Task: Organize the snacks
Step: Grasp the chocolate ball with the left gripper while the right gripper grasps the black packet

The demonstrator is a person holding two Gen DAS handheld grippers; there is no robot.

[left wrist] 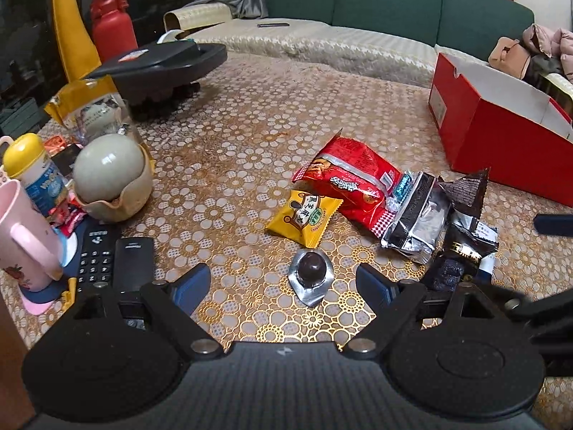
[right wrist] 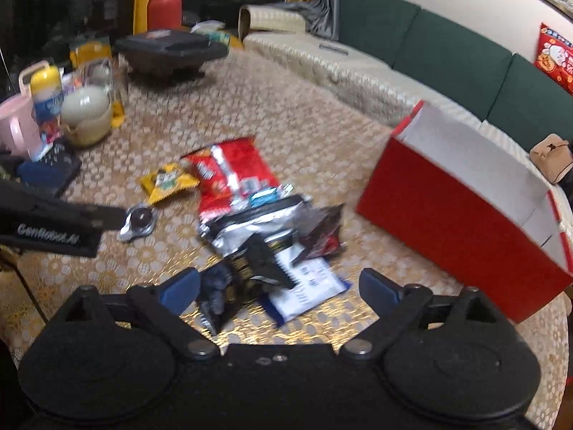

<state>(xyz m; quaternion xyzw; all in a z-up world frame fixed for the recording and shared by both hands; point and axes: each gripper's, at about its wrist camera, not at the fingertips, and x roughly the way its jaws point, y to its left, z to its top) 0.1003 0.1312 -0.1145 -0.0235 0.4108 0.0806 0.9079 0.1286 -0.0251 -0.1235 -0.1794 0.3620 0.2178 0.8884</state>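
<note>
We see the left gripper [left wrist: 283,283] spread wide, holding nothing; the foil-wrapped chocolate ball [left wrist: 311,275] lies between its fingers on the table [left wrist: 232,143]; just beyond the ball sits the yellow packet [left wrist: 303,215], touching the red snack bag [left wrist: 352,179] — the red box [left wrist: 501,143] stands open well to the bag's right; the right gripper [right wrist: 279,286] gapes wide too, over the black packet [right wrist: 247,276] and white packet [right wrist: 304,286].
</note>
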